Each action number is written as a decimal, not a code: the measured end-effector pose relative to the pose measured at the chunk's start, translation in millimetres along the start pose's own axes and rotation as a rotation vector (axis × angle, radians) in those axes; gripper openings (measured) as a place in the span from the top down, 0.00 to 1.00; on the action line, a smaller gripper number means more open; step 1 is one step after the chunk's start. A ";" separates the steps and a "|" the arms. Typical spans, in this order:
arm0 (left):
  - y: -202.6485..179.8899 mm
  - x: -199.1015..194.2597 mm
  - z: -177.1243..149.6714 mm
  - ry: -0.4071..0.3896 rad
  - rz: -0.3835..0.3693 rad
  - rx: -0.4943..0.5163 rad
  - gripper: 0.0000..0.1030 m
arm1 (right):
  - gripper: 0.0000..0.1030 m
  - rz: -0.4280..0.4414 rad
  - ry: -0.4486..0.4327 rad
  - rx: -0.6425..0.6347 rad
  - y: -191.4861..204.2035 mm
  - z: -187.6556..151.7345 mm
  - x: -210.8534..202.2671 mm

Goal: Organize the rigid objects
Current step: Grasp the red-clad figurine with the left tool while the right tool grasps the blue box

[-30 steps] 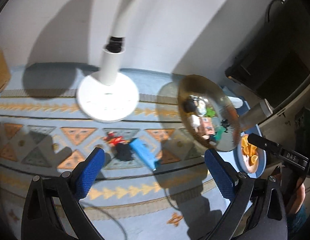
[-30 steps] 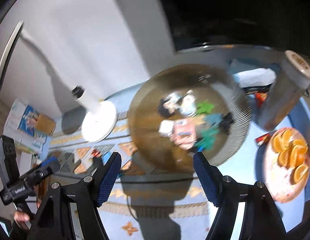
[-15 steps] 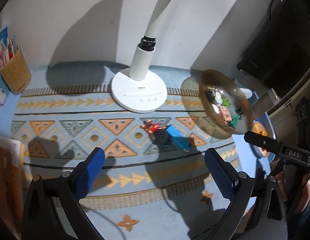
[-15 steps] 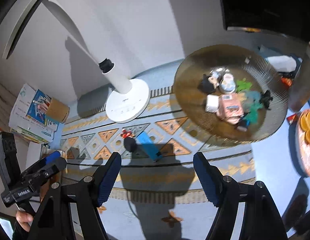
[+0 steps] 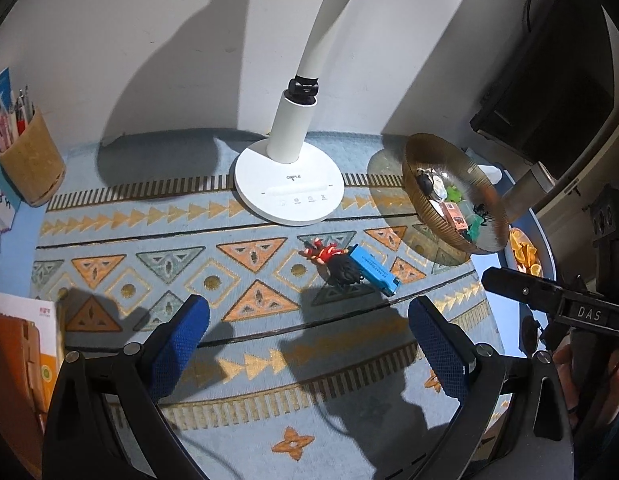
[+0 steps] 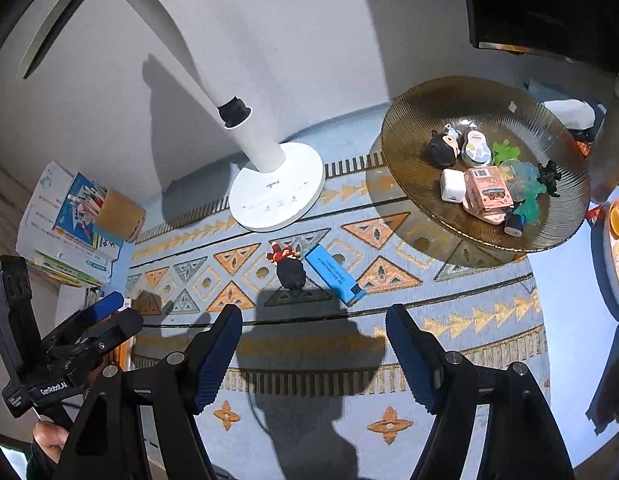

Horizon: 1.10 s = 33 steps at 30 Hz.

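Mat (image 6: 449, 364): pale blue, with orange and grey triangles, gold arrow bands, black lines
Lamp base (image 6: 277, 196): white
Lighter (image 6: 333, 274): bright blue
Figurine (image 6: 287, 266): black with red
Dish (image 6: 421, 148): amber-brown, finely ribbed
Box in dish (image 6: 487, 194): pink
Pen cup (image 5: 31, 164): tan
Claw pads (image 5: 179, 346): dark blue, textured

Lamp head (image 6: 49, 32) cut off.

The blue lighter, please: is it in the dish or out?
Out. The lighter lies flat on the mat, beside the figurine, apart from the dish.
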<state>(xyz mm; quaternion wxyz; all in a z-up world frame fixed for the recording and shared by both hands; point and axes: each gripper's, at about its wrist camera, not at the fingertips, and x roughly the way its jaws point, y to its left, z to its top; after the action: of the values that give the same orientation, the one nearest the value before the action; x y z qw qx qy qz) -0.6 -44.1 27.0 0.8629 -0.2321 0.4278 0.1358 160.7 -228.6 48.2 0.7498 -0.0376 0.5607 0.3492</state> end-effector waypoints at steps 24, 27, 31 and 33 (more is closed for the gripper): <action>3.3 70.5 14.7 0.109 -0.088 -0.040 0.04 | 0.29 -0.084 0.097 -0.125 -15.2 22.6 63.5; 11.5 105.9 10.2 0.201 -0.191 -0.139 0.05 | 0.30 -0.089 0.138 -0.160 -24.4 11.9 94.0; 6.0 142.4 11.6 0.268 -0.173 -0.137 0.12 | 0.44 -0.085 0.179 -0.216 -26.9 -0.4 119.1; -0.1 151.4 15.6 0.263 -0.159 -0.127 0.12 | 0.44 -0.110 0.154 -0.274 -22.2 -3.9 122.6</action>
<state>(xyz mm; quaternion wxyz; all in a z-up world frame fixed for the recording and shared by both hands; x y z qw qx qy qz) 100.4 -30.7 -86.1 0.7910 -0.3352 0.5080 0.0623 185.7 -188.1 -67.0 0.7105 -0.1969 0.5606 0.3770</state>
